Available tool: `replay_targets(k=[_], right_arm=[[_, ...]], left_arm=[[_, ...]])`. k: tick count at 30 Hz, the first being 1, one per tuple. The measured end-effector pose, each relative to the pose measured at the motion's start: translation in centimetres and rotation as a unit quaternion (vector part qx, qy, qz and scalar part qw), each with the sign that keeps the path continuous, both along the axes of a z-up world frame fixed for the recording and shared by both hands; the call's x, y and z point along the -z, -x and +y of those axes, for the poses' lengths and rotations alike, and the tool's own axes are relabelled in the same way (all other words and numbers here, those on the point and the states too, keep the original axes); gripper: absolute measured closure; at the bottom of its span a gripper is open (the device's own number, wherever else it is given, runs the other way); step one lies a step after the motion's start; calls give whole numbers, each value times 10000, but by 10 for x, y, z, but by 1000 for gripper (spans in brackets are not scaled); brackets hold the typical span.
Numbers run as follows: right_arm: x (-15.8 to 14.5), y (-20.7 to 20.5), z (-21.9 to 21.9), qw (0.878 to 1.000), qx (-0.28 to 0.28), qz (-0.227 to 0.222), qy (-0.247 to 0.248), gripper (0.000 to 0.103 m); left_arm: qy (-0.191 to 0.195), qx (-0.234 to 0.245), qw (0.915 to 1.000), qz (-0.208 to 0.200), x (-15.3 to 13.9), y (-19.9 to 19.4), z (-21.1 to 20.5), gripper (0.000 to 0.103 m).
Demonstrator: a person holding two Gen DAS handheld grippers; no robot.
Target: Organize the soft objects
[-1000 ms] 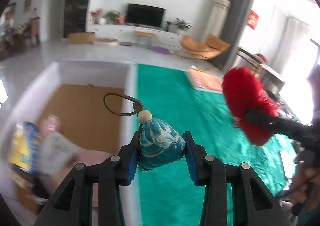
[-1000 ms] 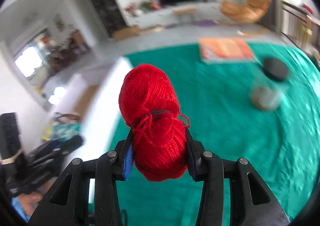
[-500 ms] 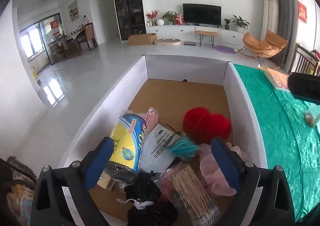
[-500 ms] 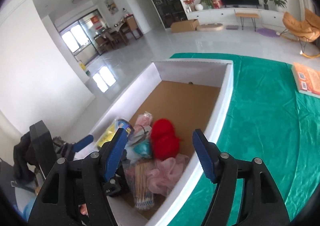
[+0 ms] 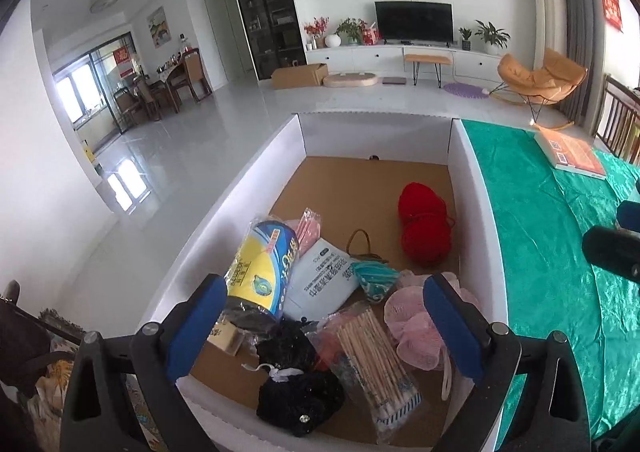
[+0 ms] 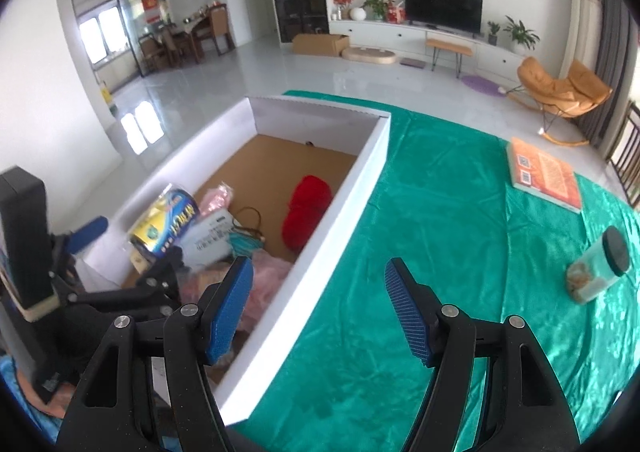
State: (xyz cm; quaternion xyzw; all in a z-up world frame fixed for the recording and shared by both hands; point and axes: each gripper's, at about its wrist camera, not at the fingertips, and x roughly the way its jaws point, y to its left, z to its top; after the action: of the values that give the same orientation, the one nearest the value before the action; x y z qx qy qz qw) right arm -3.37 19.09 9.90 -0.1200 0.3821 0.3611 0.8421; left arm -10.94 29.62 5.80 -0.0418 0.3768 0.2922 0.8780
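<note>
Both grippers stand spread and empty, having just been opening: the left gripper (image 5: 320,316) above the white cardboard box (image 5: 476,187), the right gripper (image 6: 320,308) over the box's right wall. The red yarn ball (image 5: 426,228) lies inside (beside the teal patterned pouch (image 5: 374,278)), along the green-clothed surface's (image 6: 460,211) left edge.

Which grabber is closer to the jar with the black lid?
Right. The right gripper hangs open over the green cloth, with the jar off to its right. The left gripper is open over the white box.

Red yarn ball (image 5: 425,230) and teal pouch (image 5: 374,278) lie boxed.
</note>
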Motion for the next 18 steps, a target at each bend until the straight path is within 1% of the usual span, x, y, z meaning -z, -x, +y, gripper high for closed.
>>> replay_targets(k=[12, 18], right_arm=[[6, 21, 14, 9981, -175, -323, 496, 31], [7, 27, 22, 9970, -257, -413, 594, 31]], left_arm=[[116, -164, 9997, -156, -4, 16, 12, 5], [126, -199, 9995, -193, -4, 19, 14, 5]])
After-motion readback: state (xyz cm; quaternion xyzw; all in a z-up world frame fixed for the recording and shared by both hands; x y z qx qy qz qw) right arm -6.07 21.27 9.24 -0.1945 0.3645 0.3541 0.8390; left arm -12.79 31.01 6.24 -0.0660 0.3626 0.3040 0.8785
